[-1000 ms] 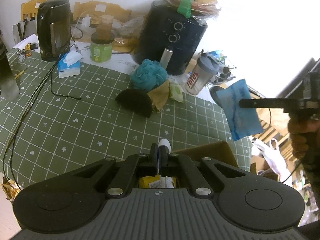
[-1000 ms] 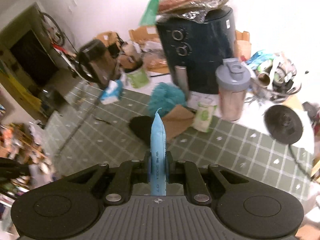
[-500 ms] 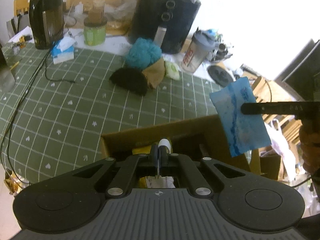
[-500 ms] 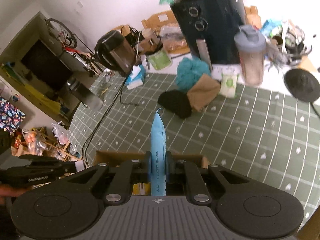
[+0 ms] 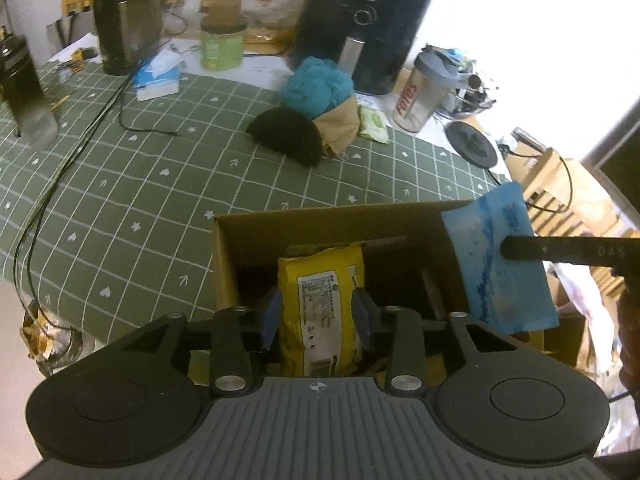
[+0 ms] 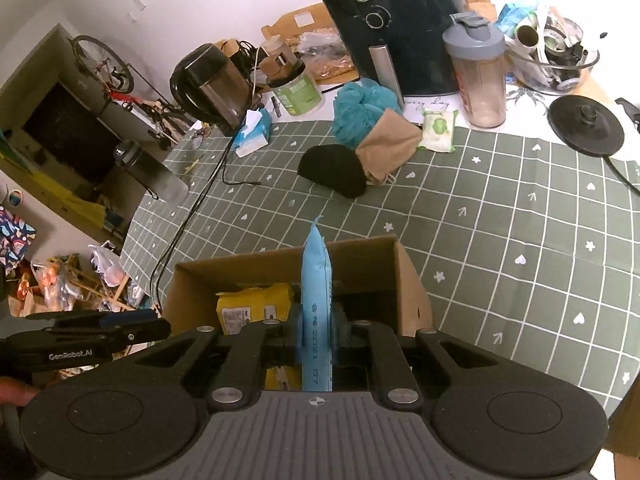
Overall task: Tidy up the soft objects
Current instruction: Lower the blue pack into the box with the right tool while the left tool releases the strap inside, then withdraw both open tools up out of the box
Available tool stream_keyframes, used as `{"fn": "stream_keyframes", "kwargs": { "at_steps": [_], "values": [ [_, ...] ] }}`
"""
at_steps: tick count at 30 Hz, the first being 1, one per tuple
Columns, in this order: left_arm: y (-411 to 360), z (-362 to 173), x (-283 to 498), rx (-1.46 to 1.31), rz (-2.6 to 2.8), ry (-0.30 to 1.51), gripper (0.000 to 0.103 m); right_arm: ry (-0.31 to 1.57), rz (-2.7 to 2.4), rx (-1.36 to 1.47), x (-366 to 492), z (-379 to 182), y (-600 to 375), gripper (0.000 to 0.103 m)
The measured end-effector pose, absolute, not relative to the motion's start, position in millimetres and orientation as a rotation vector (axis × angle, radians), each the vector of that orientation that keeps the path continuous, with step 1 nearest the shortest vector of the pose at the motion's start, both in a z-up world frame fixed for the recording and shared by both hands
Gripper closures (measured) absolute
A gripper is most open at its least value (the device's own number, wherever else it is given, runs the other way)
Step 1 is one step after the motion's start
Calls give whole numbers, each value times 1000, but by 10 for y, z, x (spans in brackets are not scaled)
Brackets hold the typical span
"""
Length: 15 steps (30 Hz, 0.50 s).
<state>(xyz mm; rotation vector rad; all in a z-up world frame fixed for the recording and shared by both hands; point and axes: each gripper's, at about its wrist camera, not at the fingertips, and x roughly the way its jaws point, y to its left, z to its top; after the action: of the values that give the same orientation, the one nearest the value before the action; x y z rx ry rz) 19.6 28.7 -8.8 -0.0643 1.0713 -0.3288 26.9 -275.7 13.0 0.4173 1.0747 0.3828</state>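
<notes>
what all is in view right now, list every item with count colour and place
cardboard box: 1, brown, open at near table edge
yellow packet: 1, in box
blue packet: 1, over box
fluffy bundle: 1, teal, mid table
black soft item: 1, beside bundle
brown pouch: 1, against bundle
wipes pack: 1, green-white, right of pouch
air fryer: 1, black, back
shaker bottle: 1, grey lid
kettle: 1, dark, back left
left gripper: open, astride yellow packet
right gripper: shut on blue packet

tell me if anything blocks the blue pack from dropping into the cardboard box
Nothing visible does. The right tongs hold the blue pack above the open cardboard box. The yellow packet sits to its left, with dark open space beneath the pack.
</notes>
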Motion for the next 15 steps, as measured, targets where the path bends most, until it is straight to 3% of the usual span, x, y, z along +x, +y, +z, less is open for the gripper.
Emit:
{"fn": "stream_keyframes", "kwargs": {
  "at_steps": [8,10,11,12,15],
  "values": [
    [255,-75,59,-84,-289,1032,65,1068,476,597,343,129,-2824,85],
    [256,-64,20,-85,-283,1020,65,1104,462,605,390,74,-2816,50],
    [258,-60,3,-86,-280,1015,65,1114,440,579,401,60,-2804,19],
    [263,-54,-12,-86,-276,1009,65,1102,413,547,390,73,-2794,8],
    [264,-38,-61,-76,-259,986,64,1091,403,490,355,90,-2768,5]
  ]
}}
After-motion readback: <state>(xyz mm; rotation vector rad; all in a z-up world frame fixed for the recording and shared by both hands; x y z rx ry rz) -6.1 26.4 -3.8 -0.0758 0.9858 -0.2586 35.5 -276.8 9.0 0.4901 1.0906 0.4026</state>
